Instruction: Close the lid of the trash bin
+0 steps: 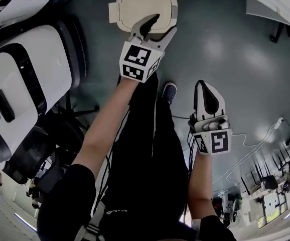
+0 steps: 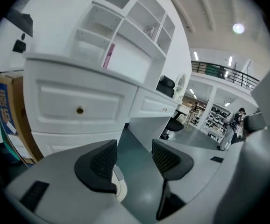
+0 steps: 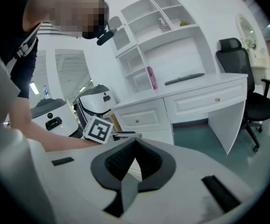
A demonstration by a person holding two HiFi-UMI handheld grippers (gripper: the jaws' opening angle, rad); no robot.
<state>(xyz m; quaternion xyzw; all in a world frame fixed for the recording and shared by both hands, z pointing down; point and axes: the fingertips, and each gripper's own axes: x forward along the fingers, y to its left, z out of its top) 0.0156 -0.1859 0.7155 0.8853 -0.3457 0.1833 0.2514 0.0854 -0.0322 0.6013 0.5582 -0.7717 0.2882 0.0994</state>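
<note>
In the head view the cream trash bin (image 1: 142, 10) stands on the floor at the top centre, and its lid lies flat on top. My left gripper (image 1: 157, 28) hangs over the bin's near edge. It is open with nothing between its jaws. In the left gripper view the left gripper (image 2: 134, 155) shows a wide gap, and a sliver of the cream bin (image 2: 119, 189) peeks out below the left jaw. My right gripper (image 1: 205, 87) is lower right, apart from the bin, and shut on nothing. In the right gripper view the pads of the right gripper (image 3: 135, 148) meet.
A white desk with drawers (image 2: 79, 107) and shelves (image 3: 158, 45) stands ahead. Beside it are a cardboard box (image 2: 6, 120) and a large white machine (image 1: 19, 79) to the left. A black office chair (image 3: 247, 92) sits to the right. A white cable (image 1: 255, 144) lies on the floor.
</note>
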